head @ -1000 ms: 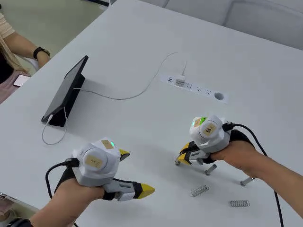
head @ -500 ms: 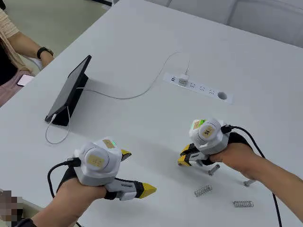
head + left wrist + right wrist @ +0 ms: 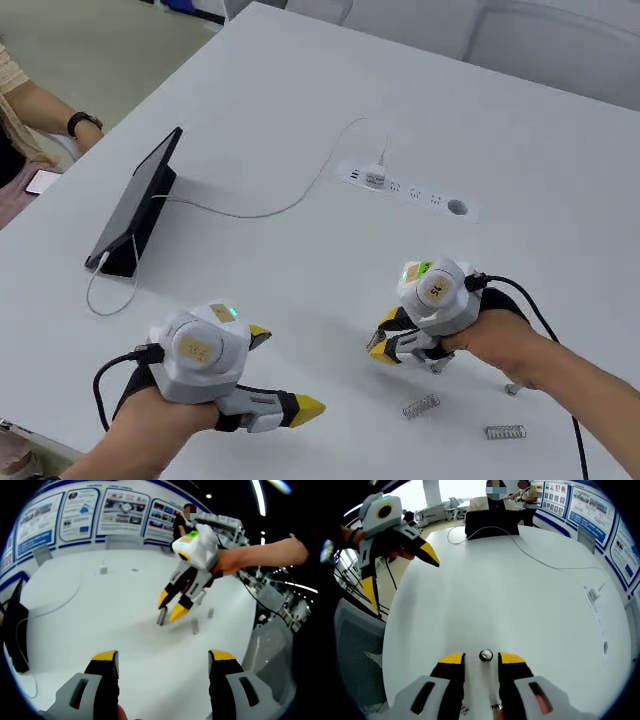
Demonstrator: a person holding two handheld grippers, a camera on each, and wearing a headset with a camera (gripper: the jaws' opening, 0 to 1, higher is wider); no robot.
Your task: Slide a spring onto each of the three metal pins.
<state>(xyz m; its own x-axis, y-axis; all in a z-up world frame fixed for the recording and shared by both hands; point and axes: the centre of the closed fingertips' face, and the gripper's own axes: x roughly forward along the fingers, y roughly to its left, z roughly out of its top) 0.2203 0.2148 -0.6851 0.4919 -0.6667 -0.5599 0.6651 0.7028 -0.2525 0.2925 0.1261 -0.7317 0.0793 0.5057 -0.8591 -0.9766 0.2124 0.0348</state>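
Note:
Three short metal pins stand at the table's near right. My right gripper (image 3: 381,345) (image 3: 170,606) has its yellow tips on either side of the leftmost pin (image 3: 161,616) (image 3: 485,655), with a thin gap on each side of it; that pin's side looks ribbed. The middle pin (image 3: 437,366) (image 3: 194,626) and the right pin (image 3: 510,389) (image 3: 210,613) stand bare. Two loose springs, one (image 3: 421,405) and another (image 3: 505,432), lie flat in front of the pins. My left gripper (image 3: 282,370) (image 3: 162,662) (image 3: 400,572) hovers open and holds nothing, to the left.
A tablet (image 3: 135,205) on a stand sits at the far left, with a white cable running to a power strip (image 3: 405,188) at the table's middle back. A person's arm (image 3: 45,105) rests by the left edge. The table edge runs just behind my left hand.
My right gripper has shifted a little left and down, closing around the leftmost pin. The left gripper holds its place. The head camera has moved slightly.

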